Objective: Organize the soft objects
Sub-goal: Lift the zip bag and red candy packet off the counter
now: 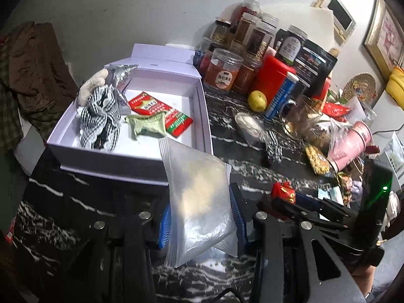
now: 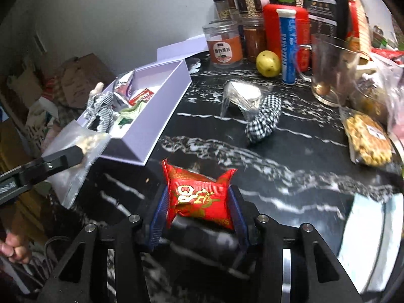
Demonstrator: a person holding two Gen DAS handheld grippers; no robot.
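Both grippers were carrying, the left gripper (image 1: pixel 200 223) clamped on a clear bag (image 1: pixel 199 197) near the box (image 1: pixel 202 106), the right gripper (image 2: pixel 199 210) pinching a red packet (image 2: pixel 199 197) above the counter (image 2: pixel 290 151); next, each needed lowering into the box.

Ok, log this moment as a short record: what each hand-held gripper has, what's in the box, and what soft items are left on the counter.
left hand-held gripper: shut on clear zip bag, held near the box's front edge
right hand-held gripper: shut on red snack packet, above the counter
white box: open; holds striped cloth, green packet, red sachet, foil packet
marble counter: checkered cloth and clear wrapped pack lying outside the box
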